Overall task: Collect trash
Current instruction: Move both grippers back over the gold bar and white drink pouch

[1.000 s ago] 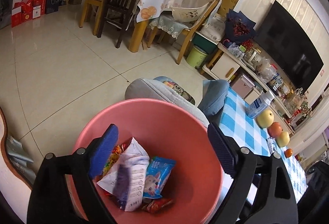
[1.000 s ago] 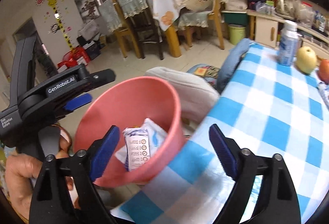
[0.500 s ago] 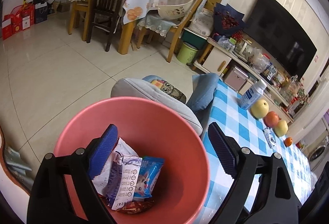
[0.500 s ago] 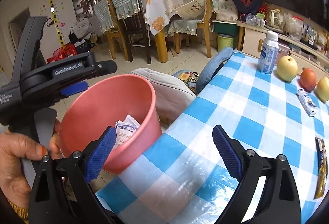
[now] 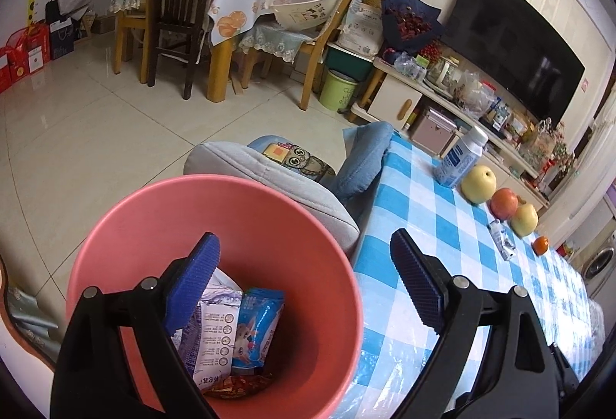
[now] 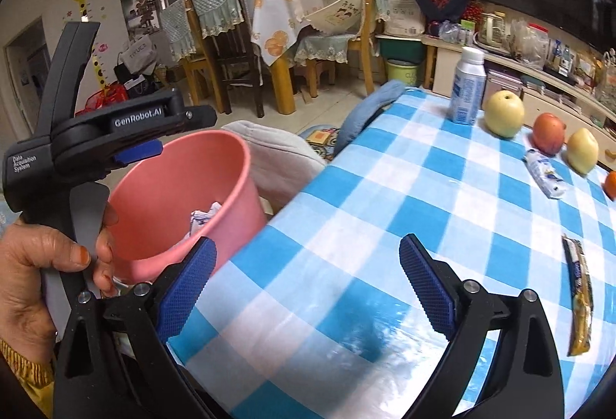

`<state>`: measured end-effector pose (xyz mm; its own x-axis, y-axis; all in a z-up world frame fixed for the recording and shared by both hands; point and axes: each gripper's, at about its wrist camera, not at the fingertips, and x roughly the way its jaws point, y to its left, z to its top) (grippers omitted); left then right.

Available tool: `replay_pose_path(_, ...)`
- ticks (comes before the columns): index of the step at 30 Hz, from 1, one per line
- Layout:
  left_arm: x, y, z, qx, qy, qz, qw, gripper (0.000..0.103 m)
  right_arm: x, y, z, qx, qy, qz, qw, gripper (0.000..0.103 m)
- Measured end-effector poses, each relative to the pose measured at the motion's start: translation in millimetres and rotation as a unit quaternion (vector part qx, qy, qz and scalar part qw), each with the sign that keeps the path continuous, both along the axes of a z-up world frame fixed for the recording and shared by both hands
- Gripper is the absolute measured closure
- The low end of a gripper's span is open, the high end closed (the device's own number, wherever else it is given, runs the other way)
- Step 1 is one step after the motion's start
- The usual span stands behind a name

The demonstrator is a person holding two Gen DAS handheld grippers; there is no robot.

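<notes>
Two wrappers lie on the checked tablecloth (image 6: 346, 188), both to the right of the right gripper (image 6: 308, 288): a brown-and-white snack wrapper (image 6: 579, 292) just beside its right finger, long axis running away from the camera, and a crumpled white-and-blue packet (image 6: 544, 178) farther off by the fruit. Both tools are spread wide and empty, the left gripper (image 5: 304, 288) hovering over the pink bin (image 5: 161, 211) that holds several wrappers, so the right one seems nearer the table trash. The snack wrapper's print is too small to read.
</notes>
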<state>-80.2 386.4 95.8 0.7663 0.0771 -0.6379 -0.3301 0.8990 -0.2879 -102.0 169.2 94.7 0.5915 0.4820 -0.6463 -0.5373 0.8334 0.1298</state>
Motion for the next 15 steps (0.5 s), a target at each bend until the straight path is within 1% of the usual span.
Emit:
replay_pose_path(10,15.0,-40.1,2.0,0.032,0.006,-0.036,0.9988,0.011,-4.2,-35.3,0.4,-0.009,-0.007,-0.024,1.000,0.008)
replay_pose_path(15,22.2,-63.7,0.7,0.051,0.010,-0.055,0.9971,0.008,-3.0,-56.3,3.6,-0.005,-0.010,-0.039,0.999,0.008)
